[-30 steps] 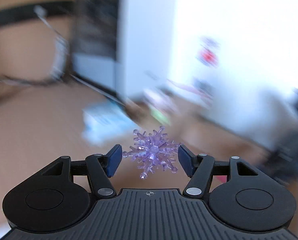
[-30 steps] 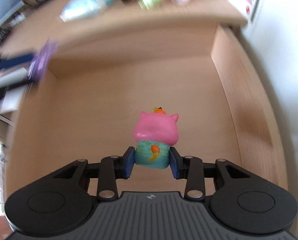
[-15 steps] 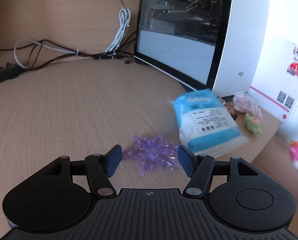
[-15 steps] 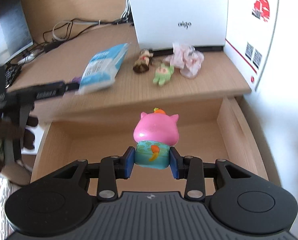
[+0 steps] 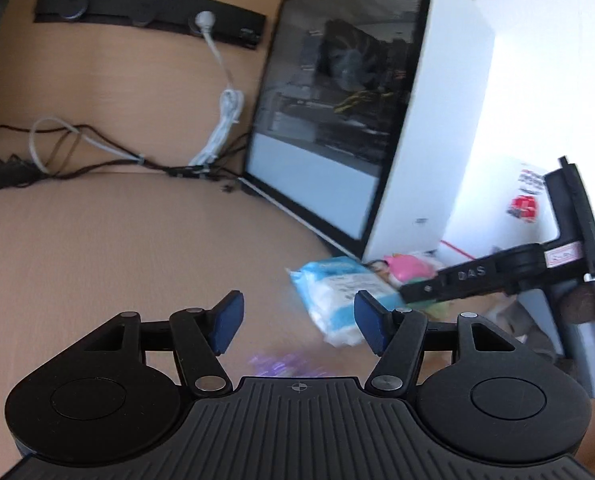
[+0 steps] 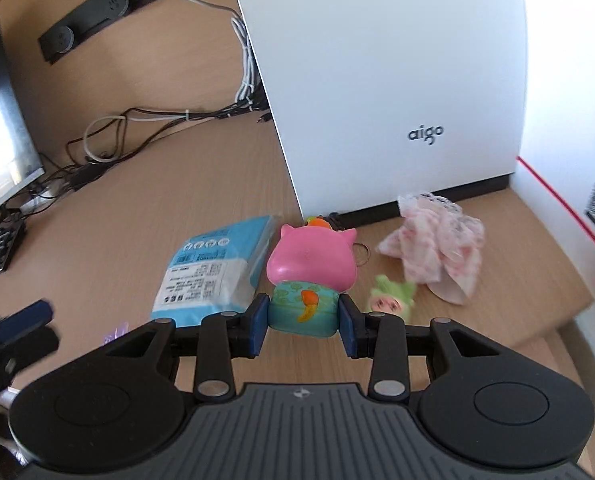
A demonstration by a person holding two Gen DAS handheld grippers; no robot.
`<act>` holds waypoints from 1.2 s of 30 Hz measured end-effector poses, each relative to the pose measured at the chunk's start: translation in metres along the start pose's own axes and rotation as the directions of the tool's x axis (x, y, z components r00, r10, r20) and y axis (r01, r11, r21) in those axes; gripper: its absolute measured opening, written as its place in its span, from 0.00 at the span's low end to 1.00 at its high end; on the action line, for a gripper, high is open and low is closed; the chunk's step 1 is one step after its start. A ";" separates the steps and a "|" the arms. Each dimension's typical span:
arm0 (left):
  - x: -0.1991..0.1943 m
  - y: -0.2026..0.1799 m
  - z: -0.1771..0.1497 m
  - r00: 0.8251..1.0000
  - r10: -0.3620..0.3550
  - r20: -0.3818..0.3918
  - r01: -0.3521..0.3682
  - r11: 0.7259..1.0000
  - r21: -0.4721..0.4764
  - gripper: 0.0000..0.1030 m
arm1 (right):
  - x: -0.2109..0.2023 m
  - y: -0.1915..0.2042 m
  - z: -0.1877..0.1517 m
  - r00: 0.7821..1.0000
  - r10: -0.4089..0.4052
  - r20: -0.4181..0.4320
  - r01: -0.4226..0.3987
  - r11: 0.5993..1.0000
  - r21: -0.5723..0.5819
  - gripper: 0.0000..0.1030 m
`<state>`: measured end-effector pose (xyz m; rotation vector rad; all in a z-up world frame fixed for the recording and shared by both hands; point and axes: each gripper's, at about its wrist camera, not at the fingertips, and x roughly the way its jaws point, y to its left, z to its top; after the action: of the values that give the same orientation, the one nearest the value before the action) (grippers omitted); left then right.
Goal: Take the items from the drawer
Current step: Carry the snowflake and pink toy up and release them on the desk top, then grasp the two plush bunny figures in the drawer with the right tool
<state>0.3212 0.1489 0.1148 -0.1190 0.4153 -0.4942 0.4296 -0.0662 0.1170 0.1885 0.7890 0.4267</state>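
Here, in the left wrist view, my left gripper is standing wide open with nothing between its two blue pads, and one purple snowflake is lying blurred on the desk just beneath them, near my palm. One blue-and-white packet is lying just beyond my right-hand pad, and past it my right gripper is reaching in with one pink toy. The white computer case is closing off the far right, while the desk to the left is lying open up to the cables at the back wall. In the right wrist view, my right gripper is clamping the pink pig figure by its teal body, above the desk. I am counting three other things there: the packet to the left, one small green doll and one crumpled pink wrapper to the right. The desk's front edge is dropping away at the right.
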 end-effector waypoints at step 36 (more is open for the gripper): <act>0.030 -0.087 -0.116 0.813 -0.415 -0.408 0.334 0.907 -0.256 0.60 | -0.084 -0.040 -0.229 0.638 0.144 -0.756 -0.148 0.987 0.063 0.85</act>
<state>0.2587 0.0569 0.0167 -0.2601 0.9091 -0.8871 0.2243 -0.1377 -0.0008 0.0566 1.6251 0.6799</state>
